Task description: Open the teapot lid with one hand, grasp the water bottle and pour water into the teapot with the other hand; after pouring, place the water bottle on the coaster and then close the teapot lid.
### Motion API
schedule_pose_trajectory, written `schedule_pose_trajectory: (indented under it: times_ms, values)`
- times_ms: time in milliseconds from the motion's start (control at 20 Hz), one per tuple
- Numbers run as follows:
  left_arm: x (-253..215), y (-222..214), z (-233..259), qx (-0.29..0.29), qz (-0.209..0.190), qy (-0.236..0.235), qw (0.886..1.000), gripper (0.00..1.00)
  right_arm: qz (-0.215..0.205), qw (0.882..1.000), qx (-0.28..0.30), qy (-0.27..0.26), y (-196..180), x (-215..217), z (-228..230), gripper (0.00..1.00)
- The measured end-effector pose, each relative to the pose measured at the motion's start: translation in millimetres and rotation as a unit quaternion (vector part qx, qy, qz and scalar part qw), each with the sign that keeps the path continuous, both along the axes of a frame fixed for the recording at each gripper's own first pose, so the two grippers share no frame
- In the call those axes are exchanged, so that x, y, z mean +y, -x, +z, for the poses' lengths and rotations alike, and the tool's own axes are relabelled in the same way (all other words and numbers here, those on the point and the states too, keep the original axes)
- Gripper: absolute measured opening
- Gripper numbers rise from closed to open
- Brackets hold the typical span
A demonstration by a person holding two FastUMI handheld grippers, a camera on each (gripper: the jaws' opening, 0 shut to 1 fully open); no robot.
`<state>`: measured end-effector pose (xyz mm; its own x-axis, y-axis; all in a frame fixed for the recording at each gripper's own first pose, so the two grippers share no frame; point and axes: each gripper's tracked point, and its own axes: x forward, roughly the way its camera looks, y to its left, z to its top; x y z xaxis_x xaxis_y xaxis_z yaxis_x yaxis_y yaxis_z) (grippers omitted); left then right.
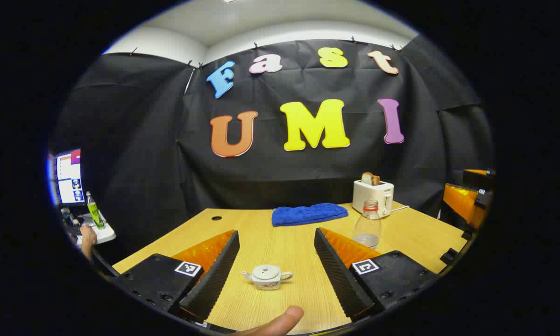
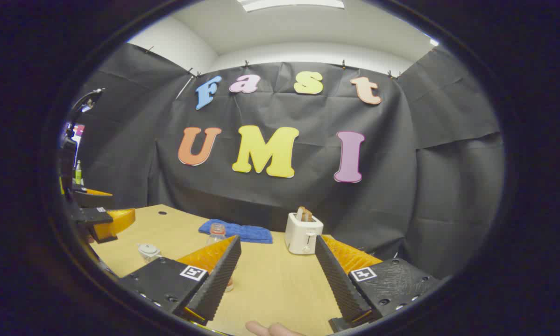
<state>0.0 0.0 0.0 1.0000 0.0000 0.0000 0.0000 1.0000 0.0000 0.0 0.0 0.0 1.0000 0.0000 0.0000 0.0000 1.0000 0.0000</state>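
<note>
A small white teapot [image 1: 267, 276] with its lid on stands on the wooden table [image 1: 284, 247], between the fingers of my left gripper [image 1: 276, 233], which is open and holds nothing. A clear water bottle [image 1: 367, 224] with a little water stands upright to the right, behind that gripper's right finger. In the right gripper view the teapot [image 2: 149, 252] sits far left and the bottle [image 2: 216, 231] is partly hidden by a finger. My right gripper [image 2: 278, 239] is open over bare table [image 2: 270, 280]. The right gripper [image 1: 466, 198] also shows at the left gripper view's right edge.
A blue towel [image 1: 309, 213] lies at the table's back. A white toaster [image 1: 373, 196] with bread stands back right, its cord trailing right. Off the table's left side are a monitor [image 1: 69, 177], a green bottle [image 1: 93, 210] and a person's hand [image 1: 87, 238].
</note>
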Motion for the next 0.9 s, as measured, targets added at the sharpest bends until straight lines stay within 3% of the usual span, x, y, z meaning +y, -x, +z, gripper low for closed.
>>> schedule_pose_trajectory:
  times_ms: [250,900]
  values:
    - [11,-2,-6,0.011,0.005,-0.021,1.000,1.00,-0.013,1.000,-0.003,-0.001,-1,-11,2,0.98]
    - [4,-16,-23,0.028,-0.003,-0.020,0.999,1.00,-0.028,0.999,0.019,0.008,-12,-20,-14,0.95]
